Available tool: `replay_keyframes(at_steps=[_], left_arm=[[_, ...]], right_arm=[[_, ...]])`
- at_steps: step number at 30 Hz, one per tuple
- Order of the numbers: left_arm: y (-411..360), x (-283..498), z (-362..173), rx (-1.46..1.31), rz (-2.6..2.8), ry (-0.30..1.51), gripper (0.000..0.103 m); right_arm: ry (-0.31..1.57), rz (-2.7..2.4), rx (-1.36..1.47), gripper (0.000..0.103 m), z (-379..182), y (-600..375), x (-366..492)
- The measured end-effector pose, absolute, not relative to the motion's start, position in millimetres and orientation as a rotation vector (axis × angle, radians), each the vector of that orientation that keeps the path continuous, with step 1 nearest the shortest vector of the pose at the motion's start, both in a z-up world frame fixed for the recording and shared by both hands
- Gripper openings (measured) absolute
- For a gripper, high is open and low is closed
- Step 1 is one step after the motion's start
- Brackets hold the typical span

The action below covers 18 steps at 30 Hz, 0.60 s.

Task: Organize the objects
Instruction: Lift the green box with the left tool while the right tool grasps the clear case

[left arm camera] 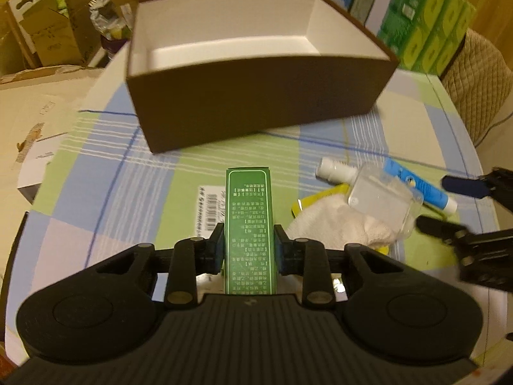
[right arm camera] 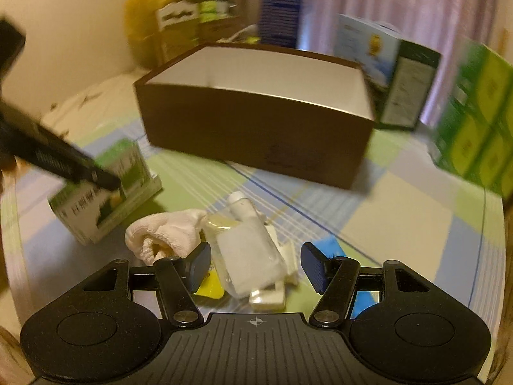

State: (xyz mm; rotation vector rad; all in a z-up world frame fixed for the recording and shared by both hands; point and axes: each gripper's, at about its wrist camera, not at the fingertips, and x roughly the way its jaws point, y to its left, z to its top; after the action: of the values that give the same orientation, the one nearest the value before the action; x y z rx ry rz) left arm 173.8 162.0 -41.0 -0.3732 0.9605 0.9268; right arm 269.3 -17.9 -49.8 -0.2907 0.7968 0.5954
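Left gripper [left arm camera: 247, 244] clamped tight, fingers pointing forward; right gripper [right arm camera: 255, 264] spread wide, hovering low.

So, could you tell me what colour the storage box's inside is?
White inside the storage box; left wrist view shows it best.

Dim warm indoor light, motion blur, fisheye-bent edges

A checked cloth [left arm camera: 154, 166] covers the table. Far behind stand cardboard cartons [left arm camera: 41, 32] at left, green packs [left arm camera: 426, 35] at right, and a pale curtain [right arm camera: 416, 3].
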Motion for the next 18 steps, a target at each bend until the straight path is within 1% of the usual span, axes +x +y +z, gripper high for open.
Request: replay_keyframes(at_steps=[10, 18], left_arm=[[166, 151, -19, -0.374, 0.991, 0.906, 0.025], [170, 143, -15, -0.373, 1.004, 0.903, 0.025]], right_arm=[[0.822, 0.648, -0.517, 0.059, -83, 15, 286], [0.832, 0.664, -0.601, 0.059, -97, 27, 292]])
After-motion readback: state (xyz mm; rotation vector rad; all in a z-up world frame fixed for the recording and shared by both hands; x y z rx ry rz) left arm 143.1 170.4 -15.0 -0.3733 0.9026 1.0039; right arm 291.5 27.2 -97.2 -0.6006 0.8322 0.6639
